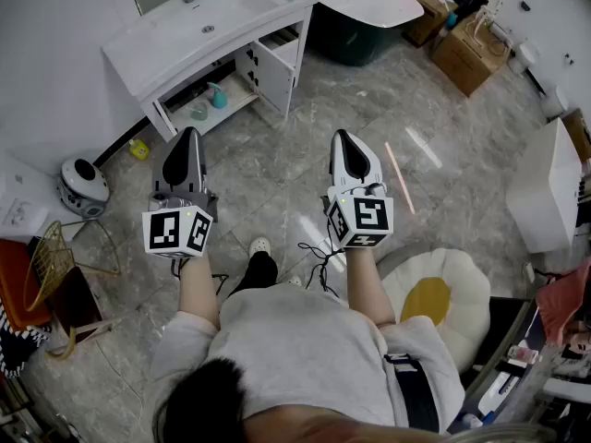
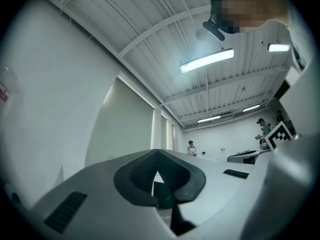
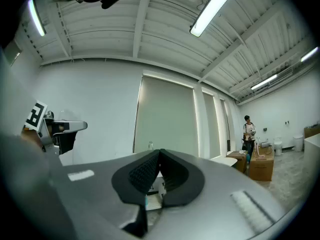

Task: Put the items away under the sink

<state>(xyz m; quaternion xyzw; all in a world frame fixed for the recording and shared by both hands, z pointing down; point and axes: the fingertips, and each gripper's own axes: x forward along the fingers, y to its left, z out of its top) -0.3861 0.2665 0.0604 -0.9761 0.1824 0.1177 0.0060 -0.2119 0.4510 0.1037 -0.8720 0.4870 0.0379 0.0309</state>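
Head view has 2 grippers, the left gripper (image 1: 188,137) and the right gripper (image 1: 343,138), held above the tiled floor (image 1: 277,178), each with its jaws pressed together on nothing. Ahead of the left one, well apart, the sink cabinet (image 1: 274,77) stands open. A teal bottle (image 1: 218,96) stands mid-shelf inside, and a small yellow item (image 1: 138,149) lies on the floor by the cabinet's left corner.

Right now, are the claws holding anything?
No. The left claw and right claw are both shut, with nothing between them.
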